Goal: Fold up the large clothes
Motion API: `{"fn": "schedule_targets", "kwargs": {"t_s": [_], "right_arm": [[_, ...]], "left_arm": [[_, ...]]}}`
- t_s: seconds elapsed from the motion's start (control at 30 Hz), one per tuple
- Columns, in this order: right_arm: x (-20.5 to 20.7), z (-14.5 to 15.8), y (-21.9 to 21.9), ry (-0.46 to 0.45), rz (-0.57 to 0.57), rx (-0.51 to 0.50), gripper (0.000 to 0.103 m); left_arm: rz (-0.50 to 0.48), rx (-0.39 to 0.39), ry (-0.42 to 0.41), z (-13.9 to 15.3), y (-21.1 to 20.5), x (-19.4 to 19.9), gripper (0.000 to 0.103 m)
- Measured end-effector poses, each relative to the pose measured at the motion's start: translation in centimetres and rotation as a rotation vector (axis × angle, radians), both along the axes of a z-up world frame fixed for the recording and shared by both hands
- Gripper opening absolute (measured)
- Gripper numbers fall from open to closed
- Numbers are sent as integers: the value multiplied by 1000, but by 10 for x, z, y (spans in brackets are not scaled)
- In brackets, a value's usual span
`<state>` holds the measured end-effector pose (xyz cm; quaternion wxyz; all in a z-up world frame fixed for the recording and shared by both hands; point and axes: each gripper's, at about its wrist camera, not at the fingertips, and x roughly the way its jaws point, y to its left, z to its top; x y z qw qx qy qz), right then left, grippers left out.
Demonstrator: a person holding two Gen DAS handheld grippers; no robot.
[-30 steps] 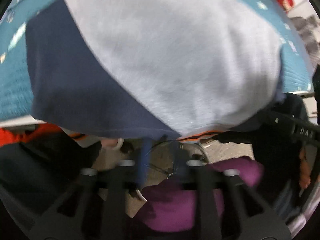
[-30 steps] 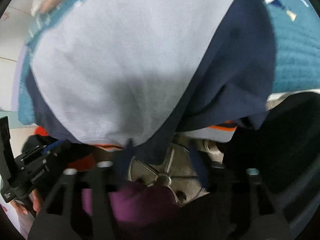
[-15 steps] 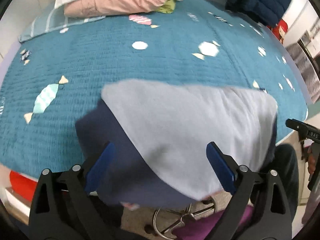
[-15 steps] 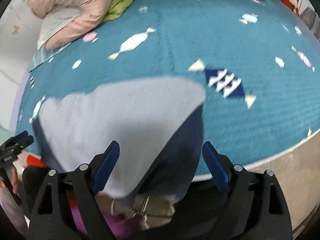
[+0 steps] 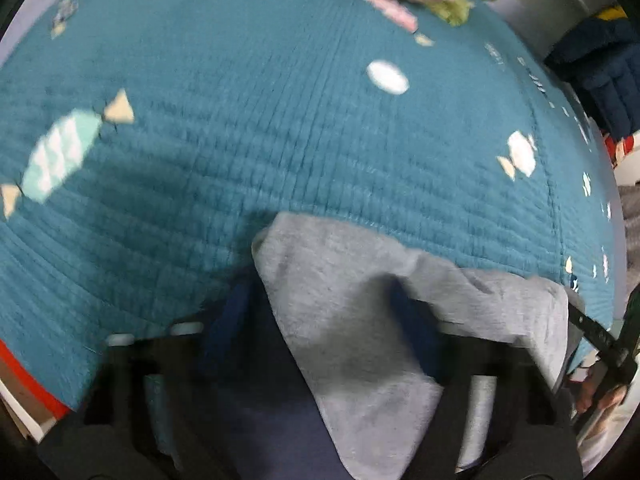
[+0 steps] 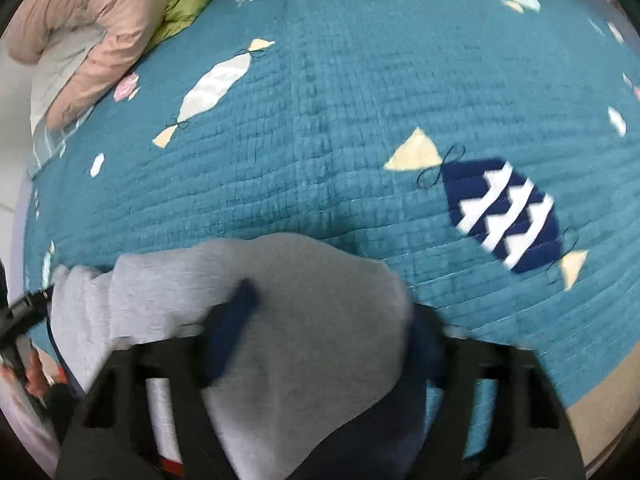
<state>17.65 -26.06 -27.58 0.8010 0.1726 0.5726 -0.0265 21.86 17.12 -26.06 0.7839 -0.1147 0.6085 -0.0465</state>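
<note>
A grey and navy garment [image 5: 360, 320] lies at the near edge of the teal quilted bed cover [image 5: 280, 120]. In the left wrist view it spreads between and over the blue pads of my left gripper [image 5: 320, 320], whose jaws stand wide apart around it. In the right wrist view the same garment [image 6: 300, 320] lies between the blue pads of my right gripper [image 6: 332, 328], also spread wide. The cloth hides part of each finger. The navy part of the garment [image 5: 256, 420] lies nearest the camera.
A pink and green pile of bedding [image 6: 100, 28] sits at the far left of the bed. A dark blue padded jacket [image 5: 600, 68] lies at the far right. The cover carries candy-shaped patches [image 6: 504, 216]. The bed's near edge [image 6: 592, 412] runs just below the grippers.
One second ago both grippers held the garment up in front of the cameras. Since then the garment has dropped onto the bed's near edge, both grippers have opened and moved forward over it.
</note>
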Motion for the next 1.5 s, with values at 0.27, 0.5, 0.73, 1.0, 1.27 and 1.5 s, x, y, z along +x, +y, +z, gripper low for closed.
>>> {"fn": "schedule_targets", "kwargs": {"t_s": [0.27,0.5,0.73,1.0,1.27,1.5], "right_arm": [[-19,58,5,-194,-26,3,19],[-3,104,-3,-275,-23,16,19],[49,148,-13,-353,-16,-71,27],[36,146,-37,-353,-134,-180,94],[-16,54,-24,-101,-92,-51,93],[-37,18,4,-2,-115,41,92]], "left_arm": [[49,26,-144,44,4,-3,17],[71,-10,-233,94,10,4,16],[36,35,-311,143,-15,49,29],[55,58,-234,120,-20,55,91],[37,-16,7,30,-38,-8,91],[61,-40,99,-3,-59,-38,91]]}}
